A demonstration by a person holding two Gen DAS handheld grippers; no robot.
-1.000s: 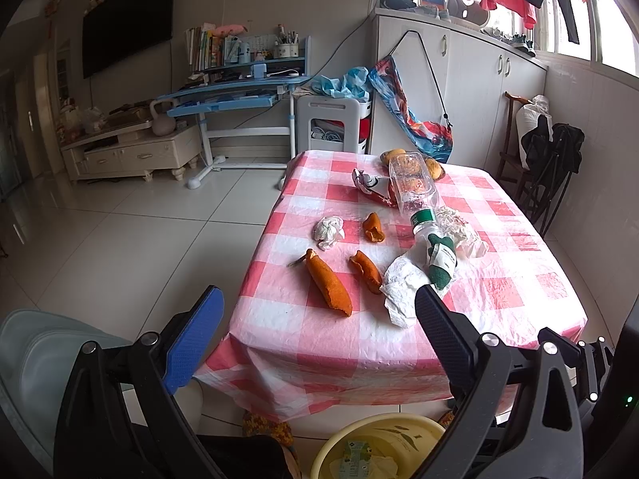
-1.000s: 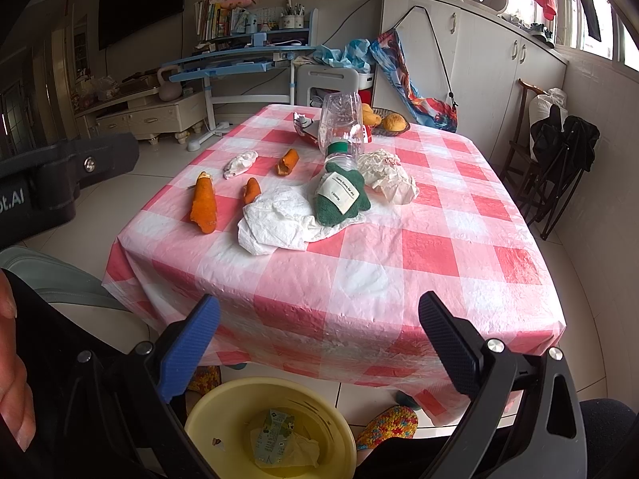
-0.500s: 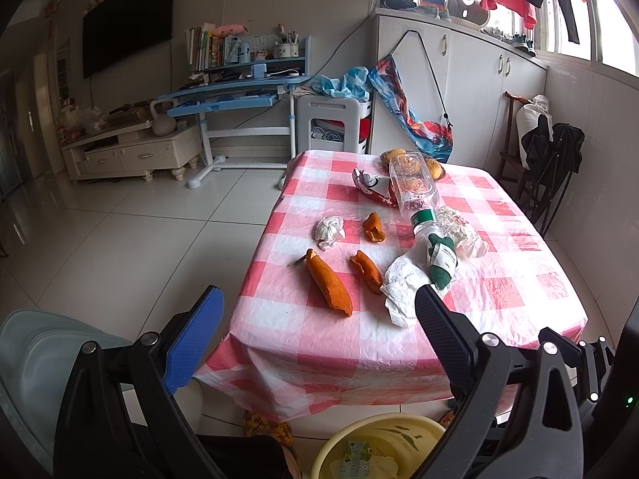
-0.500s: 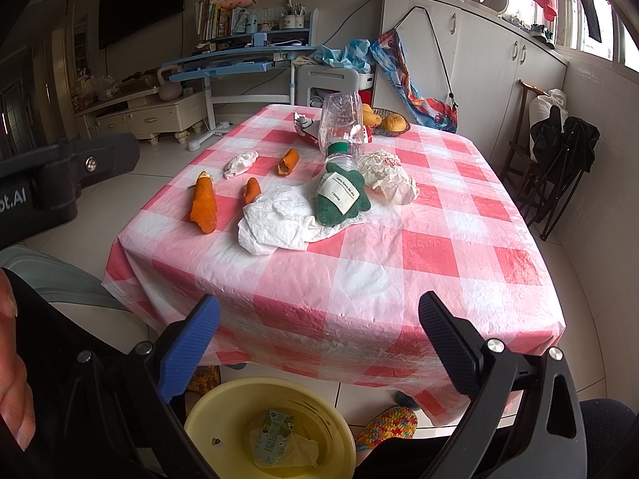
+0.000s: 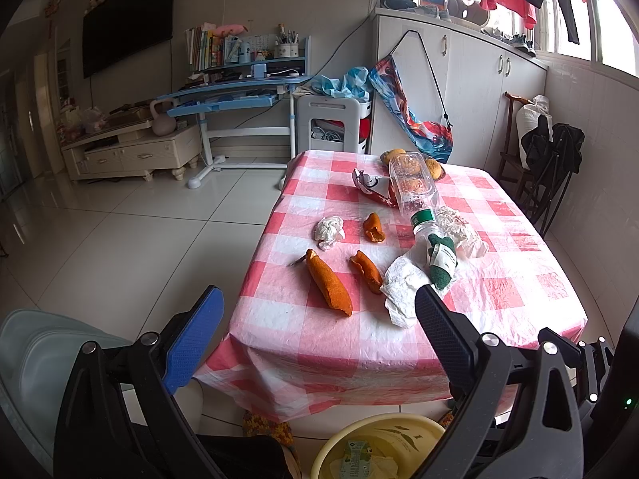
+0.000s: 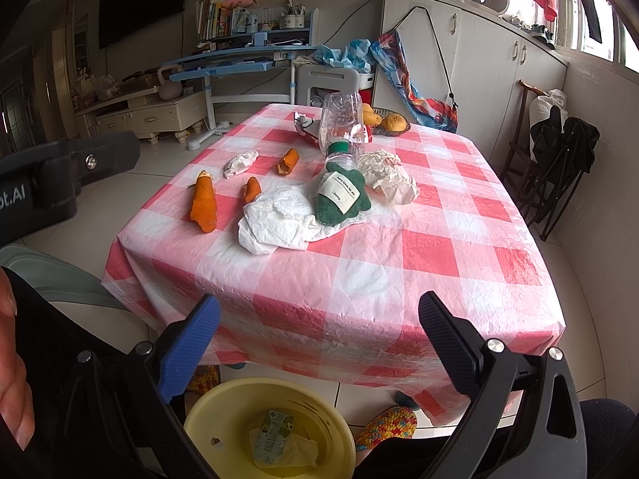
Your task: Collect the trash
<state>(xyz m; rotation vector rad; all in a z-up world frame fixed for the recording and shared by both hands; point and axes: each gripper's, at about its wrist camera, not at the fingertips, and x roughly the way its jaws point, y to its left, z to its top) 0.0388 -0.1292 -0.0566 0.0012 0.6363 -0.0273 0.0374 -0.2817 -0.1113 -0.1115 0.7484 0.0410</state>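
Note:
Trash lies on a table with a red-and-white checked cloth [image 5: 499, 291] [image 6: 439, 255]: three orange peels, the largest [image 5: 329, 283] [image 6: 203, 201], a crumpled white tissue [image 5: 401, 285] [image 6: 275, 219], a small tissue wad [image 5: 328, 230] [image 6: 239, 163], a green pouch with a white label [image 5: 441, 259] [image 6: 339, 195], a clear plastic bottle [image 5: 413, 185] [image 6: 342, 123] and a white wrapper [image 6: 389, 175]. A yellow basin [image 5: 379, 449] [image 6: 223, 411] on the floor holds a carton and paper. My left gripper [image 5: 317, 305] and right gripper [image 6: 319, 315] are open and empty, short of the table's near edge, above the basin.
A basket of fruit [image 6: 389, 123] and a red-white wrapper [image 5: 369, 185] sit at the table's far end. A grey chair [image 5: 36, 363] is at lower left. A dark folding chair [image 6: 559, 151] stands right of the table. A blue desk [image 5: 235, 92] and cabinets line the back wall.

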